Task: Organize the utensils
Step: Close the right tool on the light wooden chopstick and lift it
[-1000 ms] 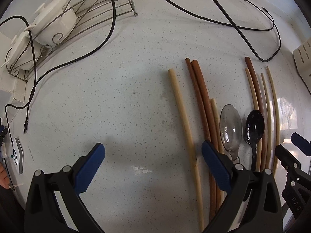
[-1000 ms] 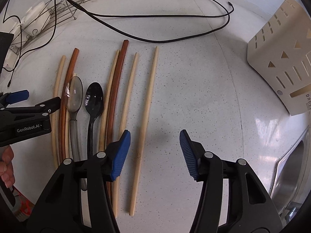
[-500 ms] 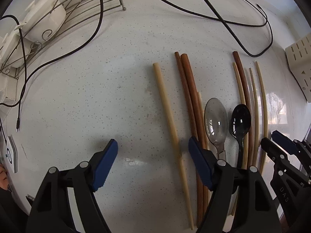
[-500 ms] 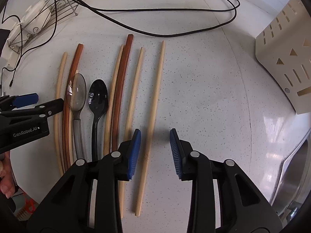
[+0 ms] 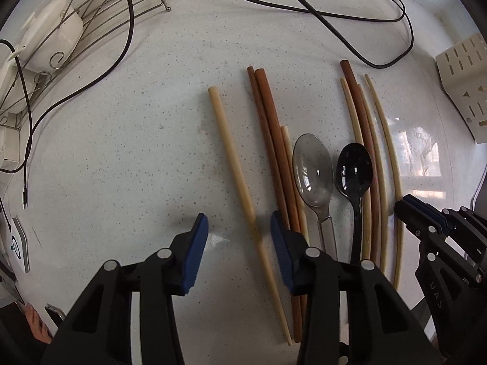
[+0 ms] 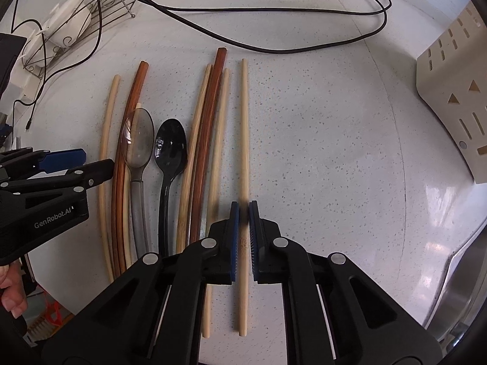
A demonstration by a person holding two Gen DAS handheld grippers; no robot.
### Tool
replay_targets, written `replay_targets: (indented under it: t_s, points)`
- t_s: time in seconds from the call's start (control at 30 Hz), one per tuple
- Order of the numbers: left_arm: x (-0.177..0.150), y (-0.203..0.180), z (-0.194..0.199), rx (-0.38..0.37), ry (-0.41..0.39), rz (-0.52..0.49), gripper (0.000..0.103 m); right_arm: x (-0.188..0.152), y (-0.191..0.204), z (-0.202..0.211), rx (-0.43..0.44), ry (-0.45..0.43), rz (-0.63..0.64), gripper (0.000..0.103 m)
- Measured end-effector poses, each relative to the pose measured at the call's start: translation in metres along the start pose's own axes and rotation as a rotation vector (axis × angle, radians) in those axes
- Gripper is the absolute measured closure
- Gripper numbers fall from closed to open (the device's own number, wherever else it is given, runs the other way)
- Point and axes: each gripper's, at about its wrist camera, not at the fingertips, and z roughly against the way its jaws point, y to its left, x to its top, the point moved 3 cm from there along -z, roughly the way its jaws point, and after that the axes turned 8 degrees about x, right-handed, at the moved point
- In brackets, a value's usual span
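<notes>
Right tool (image 6: 243, 234) clamped on pale bamboo chopstick (image 6: 243, 127), left tool (image 5: 239, 243) half-open, closing astride pale wooden chopstick (image 5: 234, 167), speckled white surface (image 5: 137, 152)

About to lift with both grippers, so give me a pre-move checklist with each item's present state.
1. Right gripper closed on the rightmost pale bamboo chopstick: ok, its jaws have just been closing and the blue pads now sit against the stick's sides.
2. Only one stick between those pads: ok, the neighbouring pale chopstick lies outside.
3. Left gripper gripping the lone pale chopstick: not ok, its jaws have been closing but gaps remain on both sides.
4. Left gripper clear of the dark brown chopsticks: cannot tell, its right finger overlaps them.
5. Clear spoon and black spoon untouched: ok.
6. Black cables clear of the grippers: ok.
</notes>
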Motion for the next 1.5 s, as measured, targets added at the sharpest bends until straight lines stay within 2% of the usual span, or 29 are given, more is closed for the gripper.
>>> replay_targets:
  t_s: [0.07, 0.13, 0.33, 0.53, 0.7, 0.97, 1.07, 1.23, 1.5]
  points:
    - [-0.001, -0.003, 0.002, 0.0, 0.003, -0.003, 0.07, 0.0, -0.001, -0.001, 0.005, 0.002, 0.001, 0.097]
    - [-0.003, -0.005, 0.003, 0.0, 0.012, 0.007, 0.078, 0.0, -0.004, -0.001, 0.019, 0.002, -0.007, 0.097]
    - [-0.002, 0.006, 0.0, -0.059, 0.054, 0.053, 0.096, -0.004, -0.015, 0.003, 0.06, -0.009, -0.033, 0.097]
    - [-0.002, 0.013, -0.006, -0.1, 0.089, 0.056, 0.097, -0.008, -0.028, 0.007, 0.081, -0.012, -0.023, 0.097]
    - [-0.002, 0.006, -0.005, -0.09, 0.081, 0.035, 0.097, -0.011, -0.033, 0.008, 0.099, -0.006, -0.019, 0.097]
    - [-0.016, 0.016, -0.005, -0.138, 0.074, 0.059, 0.097, -0.011, -0.037, 0.009, 0.141, -0.001, -0.039, 0.097]
    - [-0.024, 0.017, -0.006, -0.135, 0.058, 0.056, 0.097, -0.012, -0.039, 0.013, 0.17, -0.007, -0.046, 0.097]
    - [-0.022, 0.015, -0.007, -0.141, 0.042, 0.065, 0.097, -0.013, -0.034, 0.023, 0.152, -0.03, -0.017, 0.097]
    - [-0.027, 0.02, 0.019, -0.167, -0.031, 0.077, 0.097, -0.017, -0.042, 0.039, 0.163, -0.079, -0.063, 0.097]
